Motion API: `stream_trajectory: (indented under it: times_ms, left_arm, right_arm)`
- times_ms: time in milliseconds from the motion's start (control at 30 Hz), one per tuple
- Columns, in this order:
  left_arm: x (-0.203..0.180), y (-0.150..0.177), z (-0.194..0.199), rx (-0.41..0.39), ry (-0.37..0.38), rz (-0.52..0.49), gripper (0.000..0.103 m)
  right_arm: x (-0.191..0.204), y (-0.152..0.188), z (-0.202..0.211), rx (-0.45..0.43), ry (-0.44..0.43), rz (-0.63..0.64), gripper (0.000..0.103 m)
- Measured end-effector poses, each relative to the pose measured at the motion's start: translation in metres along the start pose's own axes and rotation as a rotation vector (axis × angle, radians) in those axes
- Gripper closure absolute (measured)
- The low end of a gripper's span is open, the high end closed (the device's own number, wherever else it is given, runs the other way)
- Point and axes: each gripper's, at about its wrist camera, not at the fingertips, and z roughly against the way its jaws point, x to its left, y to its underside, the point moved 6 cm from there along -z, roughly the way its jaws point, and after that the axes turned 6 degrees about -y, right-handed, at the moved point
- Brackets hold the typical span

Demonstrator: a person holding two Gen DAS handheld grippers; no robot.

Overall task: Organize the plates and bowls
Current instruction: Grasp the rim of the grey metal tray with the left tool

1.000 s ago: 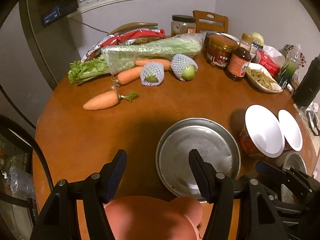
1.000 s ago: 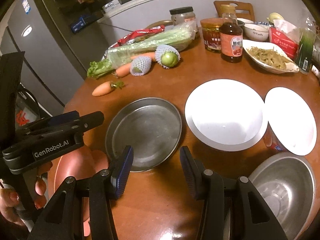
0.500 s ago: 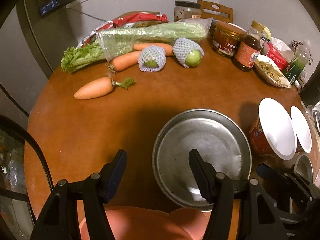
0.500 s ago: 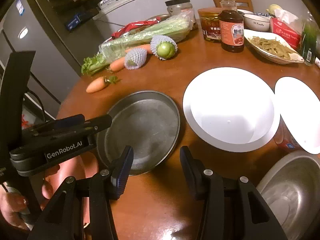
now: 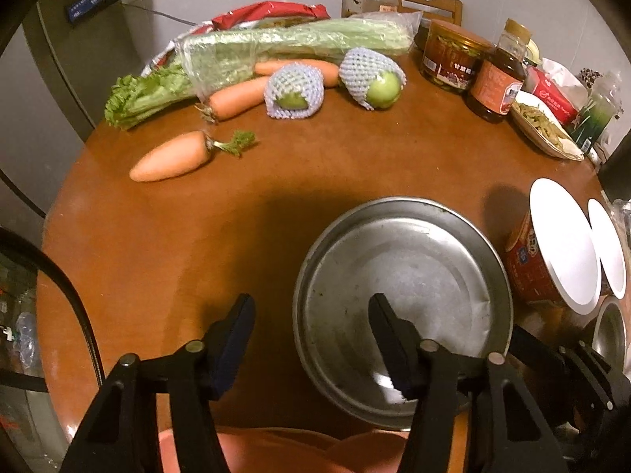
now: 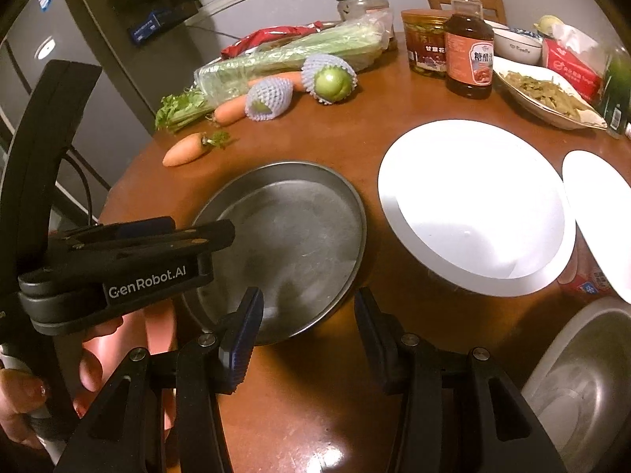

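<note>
Right now we're on the approach to the round metal plate (image 5: 402,307), which sits flat near the front edge of the bench (image 5: 197,244). Our left claw (image 5: 311,331) is closing: one finger is over the plate's inside, the other over bare bench just left of the rim, so the near-left rim sits between them, no pad contact visible yet. Our right claw (image 6: 307,323) hangs apart and empty over the plate's near-right edge.

Likely next: left claw drops until the rim is properly between the pads, then pinches. Thin low rim on a slick top, so it could skate off instead of seating.

Other task items: white plate (image 6: 473,205) just right of the metal one, resting on a red tub; a second white plate (image 6: 599,216) beyond it; steel bowl (image 6: 583,386) at the near right.

Bench is a round, glossy brown wood top. Back half is cluttered: carrot (image 5: 173,157), bagged celery (image 5: 284,47), netted green fruit, jars, sauce bottle (image 6: 469,55). Dim, warm-lit kitchen, fridge (image 6: 110,59) at back left.
</note>
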Motion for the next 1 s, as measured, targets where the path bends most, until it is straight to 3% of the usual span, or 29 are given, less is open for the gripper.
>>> stream_trajectory:
  times_ms: [233, 400, 1000]
  left_arm:
    - [-0.005, 0.003, -0.007, 0.025, 0.049, 0.0, 0.064]
    - [-0.006, 0.005, -0.004, 0.021, 0.042, -0.008, 0.065]
    - [0.013, -0.001, 0.032, -0.091, 0.06, 0.059, 0.065]
  right_arm:
    - [-0.001, 0.001, -0.007, 0.01, -0.002, 0.002, 0.059]
    - [-0.002, -0.001, -0.007, 0.0, 0.008, 0.009, 0.064]
    - [0.019, -0.02, 0.021, -0.117, -0.003, 0.074, 0.065]
